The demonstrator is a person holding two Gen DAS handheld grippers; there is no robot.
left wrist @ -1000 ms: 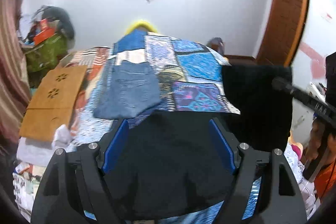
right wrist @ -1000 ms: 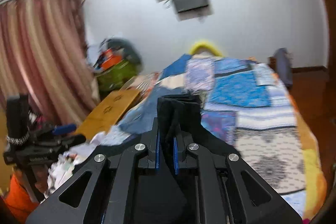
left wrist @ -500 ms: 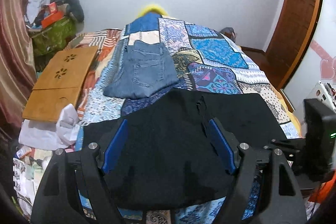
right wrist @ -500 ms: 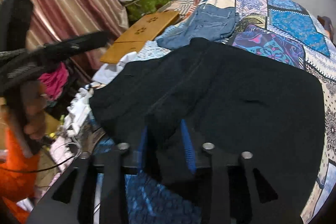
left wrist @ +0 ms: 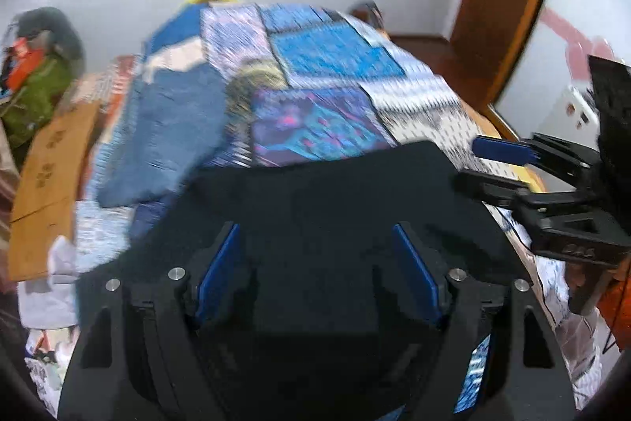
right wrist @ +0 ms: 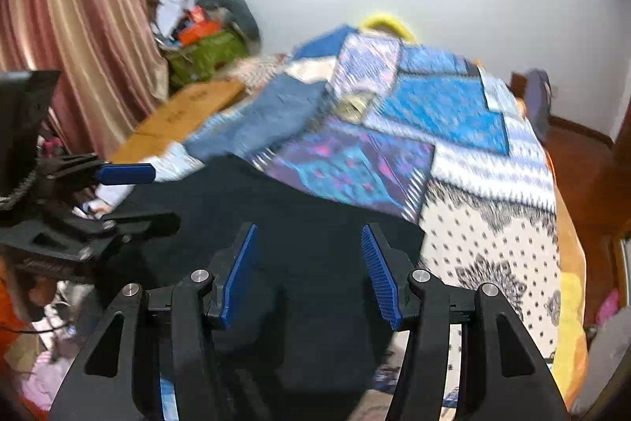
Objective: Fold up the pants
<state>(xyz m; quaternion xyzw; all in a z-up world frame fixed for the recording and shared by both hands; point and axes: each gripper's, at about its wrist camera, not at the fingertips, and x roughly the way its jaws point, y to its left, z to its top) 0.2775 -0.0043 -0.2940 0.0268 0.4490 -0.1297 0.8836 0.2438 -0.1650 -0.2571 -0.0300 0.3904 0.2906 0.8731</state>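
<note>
- The black pants (left wrist: 347, 208) are lying spread across the near end of the patchwork bedspread (right wrist: 445, 113).
- The left gripper (left wrist: 315, 255) is closing, pads clear of the cloth.
- The right gripper (right wrist: 307, 255) is opening above the pants, gripping nothing.
- Folded blue jeans (left wrist: 173, 129) are lying farther up.

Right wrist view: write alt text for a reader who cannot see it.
The right gripper, its blue-padded jaws opening, hangs over black pants spread on a patchwork quilt, pads clear of the cloth. The left gripper reaches in from the left edge; folded blue jeans lie farther up the bed.
</note>
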